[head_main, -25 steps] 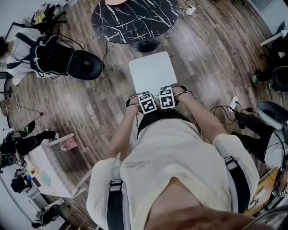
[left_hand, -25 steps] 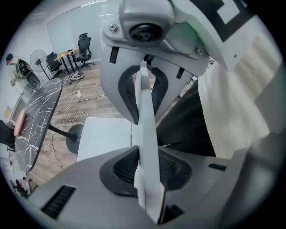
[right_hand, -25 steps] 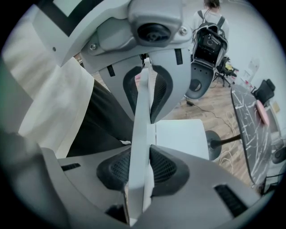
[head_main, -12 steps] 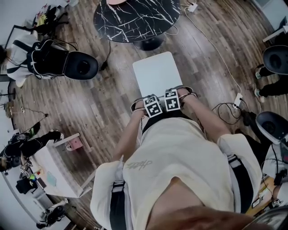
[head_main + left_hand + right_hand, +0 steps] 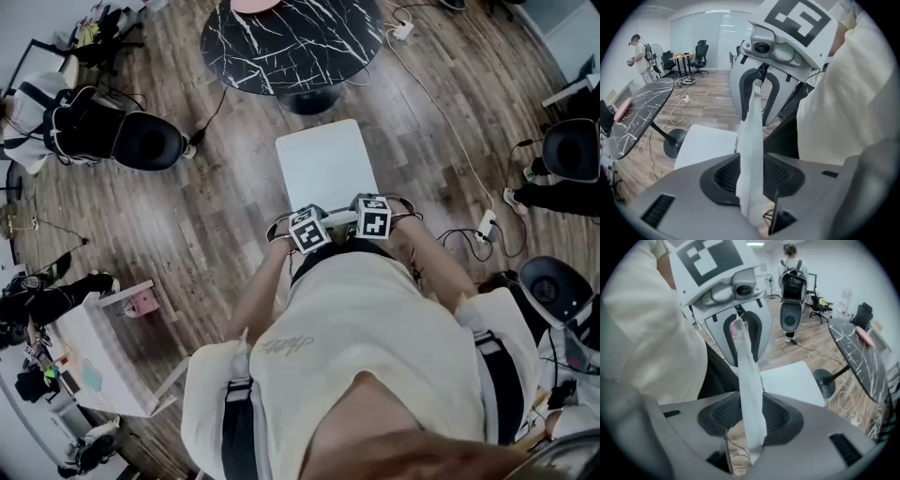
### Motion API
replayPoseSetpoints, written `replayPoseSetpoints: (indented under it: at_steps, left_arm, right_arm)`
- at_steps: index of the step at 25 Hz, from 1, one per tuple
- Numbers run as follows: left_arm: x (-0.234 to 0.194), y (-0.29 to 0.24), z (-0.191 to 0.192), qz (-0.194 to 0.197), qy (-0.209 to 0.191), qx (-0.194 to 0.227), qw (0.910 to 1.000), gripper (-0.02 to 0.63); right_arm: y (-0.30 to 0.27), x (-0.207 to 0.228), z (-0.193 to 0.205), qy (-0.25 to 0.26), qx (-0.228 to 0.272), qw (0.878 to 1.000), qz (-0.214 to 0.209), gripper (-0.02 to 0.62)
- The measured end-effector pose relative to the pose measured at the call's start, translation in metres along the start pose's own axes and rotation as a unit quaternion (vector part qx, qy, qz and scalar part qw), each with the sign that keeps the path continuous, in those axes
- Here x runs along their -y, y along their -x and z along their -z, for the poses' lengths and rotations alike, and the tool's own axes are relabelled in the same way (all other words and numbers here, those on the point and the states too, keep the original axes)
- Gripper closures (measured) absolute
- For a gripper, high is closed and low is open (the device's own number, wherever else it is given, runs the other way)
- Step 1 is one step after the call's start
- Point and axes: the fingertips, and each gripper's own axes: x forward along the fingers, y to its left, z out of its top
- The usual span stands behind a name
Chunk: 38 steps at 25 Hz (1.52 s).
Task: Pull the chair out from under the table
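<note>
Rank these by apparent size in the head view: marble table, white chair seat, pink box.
Largest to smallest:
1. marble table, even with its top edge cropped
2. white chair seat
3. pink box, far smaller

No legible text found. Script print on shirt back (image 5: 286, 345): too blurred to read. Left cube (image 5: 307, 231) and right cube (image 5: 372, 217): black-and-white square markers only, no characters.

White chair (image 5: 323, 164), black marble table (image 5: 281, 37), wooden floor (image 5: 187, 216)

Head view looks steeply down from above — both gripper views, close in, share the chair (image 5: 323, 164).
</note>
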Motion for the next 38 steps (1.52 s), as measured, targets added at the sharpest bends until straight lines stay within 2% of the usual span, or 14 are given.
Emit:
replayPoseSetpoints:
  at_steps: [2,4,5,9,11,12,13,16,19,22,25,26,32,38]
  left_arm:
    - [-0.001,0.017,-0.005,-0.006,0.015,0.028,0.9995,0.445]
    - [-0.007,0.043,-0.020,-0.017,0.050,0.083,0.9951,0.443]
    - [-0.013,0.059,-0.030,-0.025,0.072,0.117,0.9902,0.443]
    - [-0.049,0.119,-0.060,-0.087,0.133,0.229,0.9604,0.462]
    - [-0.065,0.143,-0.068,-0.127,0.146,0.262,0.9455,0.519]
    - [-0.071,0.155,-0.072,-0.147,0.151,0.277,0.9374,0.554]
    - [-0.078,0.166,-0.077,-0.165,0.157,0.293,0.9286,0.566]
    - [-0.096,0.198,-0.092,-0.205,0.174,0.339,0.9017,0.583]
    - [-0.110,0.228,-0.099,-0.261,0.177,0.353,0.8807,0.588]
    - [-0.118,0.262,-0.105,-0.306,0.177,0.364,0.8616,0.588]
    - [-0.124,0.289,-0.108,-0.341,0.172,0.363,0.8496,0.588]
    - [-0.124,0.297,-0.110,-0.348,0.170,0.367,0.8455,0.588]
    - [-0.123,0.349,-0.134,-0.382,0.142,0.410,0.8159,0.588]
    - [-0.115,0.386,-0.155,-0.395,0.113,0.440,0.7986,0.588]
  right_arm:
    - [0.017,-0.001,-0.006,-0.039,0.040,0.998,-0.003,0.439]
    - [0.038,0.001,-0.013,-0.078,0.091,0.993,-0.001,0.442]
    - [0.051,0.006,-0.018,-0.095,0.117,0.989,0.006,0.448]
    - [0.103,0.042,-0.034,-0.143,0.210,0.964,0.077,0.504]
    - [0.131,0.062,-0.040,-0.169,0.257,0.944,0.120,0.529]
    - [0.146,0.071,-0.042,-0.182,0.278,0.932,0.143,0.569]
    - [0.161,0.079,-0.045,-0.194,0.297,0.921,0.163,0.589]
    - [0.199,0.098,-0.050,-0.221,0.345,0.889,0.205,0.589]
    - [0.229,0.105,-0.051,-0.236,0.383,0.863,0.230,0.589]
    - [0.259,0.110,-0.057,-0.230,0.412,0.841,0.264,0.589]
    - [0.290,0.119,-0.060,-0.217,0.431,0.814,0.325,0.591]
    - [0.298,0.122,-0.061,-0.214,0.432,0.808,0.339,0.591]
    - [0.340,0.133,-0.078,-0.195,0.455,0.791,0.360,0.591]
    - [0.378,0.135,-0.090,-0.165,0.477,0.774,0.382,0.591]
